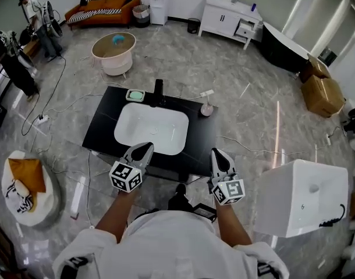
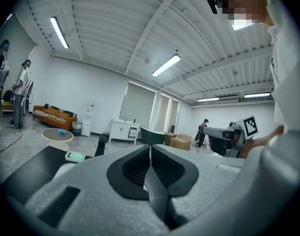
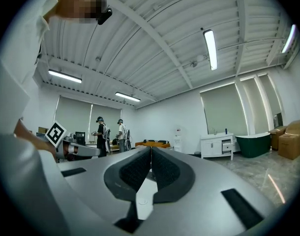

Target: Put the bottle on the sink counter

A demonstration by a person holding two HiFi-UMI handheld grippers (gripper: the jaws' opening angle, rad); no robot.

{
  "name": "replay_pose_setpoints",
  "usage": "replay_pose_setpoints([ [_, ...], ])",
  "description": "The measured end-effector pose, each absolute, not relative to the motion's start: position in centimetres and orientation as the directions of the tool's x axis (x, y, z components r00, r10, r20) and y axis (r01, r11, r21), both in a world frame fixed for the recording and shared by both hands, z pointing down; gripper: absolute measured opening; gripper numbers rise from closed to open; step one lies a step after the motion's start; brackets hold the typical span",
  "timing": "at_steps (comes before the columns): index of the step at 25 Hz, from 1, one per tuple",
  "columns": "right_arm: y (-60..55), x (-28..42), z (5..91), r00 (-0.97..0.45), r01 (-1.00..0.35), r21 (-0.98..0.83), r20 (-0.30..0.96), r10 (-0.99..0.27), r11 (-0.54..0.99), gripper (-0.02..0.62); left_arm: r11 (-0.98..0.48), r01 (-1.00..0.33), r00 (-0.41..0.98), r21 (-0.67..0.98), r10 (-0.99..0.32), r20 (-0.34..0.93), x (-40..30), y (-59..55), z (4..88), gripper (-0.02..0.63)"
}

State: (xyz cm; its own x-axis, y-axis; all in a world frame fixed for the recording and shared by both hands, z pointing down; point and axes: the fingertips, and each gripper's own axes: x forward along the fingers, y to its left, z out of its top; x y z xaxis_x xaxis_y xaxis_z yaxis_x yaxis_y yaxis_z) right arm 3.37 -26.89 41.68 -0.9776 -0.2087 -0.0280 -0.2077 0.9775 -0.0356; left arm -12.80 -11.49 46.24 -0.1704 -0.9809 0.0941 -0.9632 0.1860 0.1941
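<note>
- The left gripper (image 1: 146, 148) and right gripper (image 1: 217, 153), jaws pressed together and empty, hover at the near edge of the sink counter (image 1: 102, 127).
- The bottle (image 1: 207, 108) stands on its far right part, beyond the right gripper (the nearer one).

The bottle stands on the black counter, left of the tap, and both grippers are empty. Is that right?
Not quite. The head view shows the bottle on the black counter right of the tap, not left; the soap dish is what lies left of it. The left gripper and right gripper are indeed empty, jaws shut.
</note>
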Motion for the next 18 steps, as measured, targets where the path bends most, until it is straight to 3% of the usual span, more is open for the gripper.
replay_pose_setpoints([
  [9, -17.9, 9.4, 42.8, -0.976, -0.22, -0.031, 0.005, -0.22, 0.975, 0.017, 0.171, -0.947, -0.146, 0.27, -0.983, 0.111, -7.3, -2.8, 49.5, 0.025],
  [18, -16.9, 14.3, 40.4, -0.981, -0.19, -0.009, -0.023, -0.19, 0.982, 0.017, 0.206, -0.949, -0.193, 0.239, -0.978, 0.076, -2.3, -1.1, 46.6, 0.025],
])
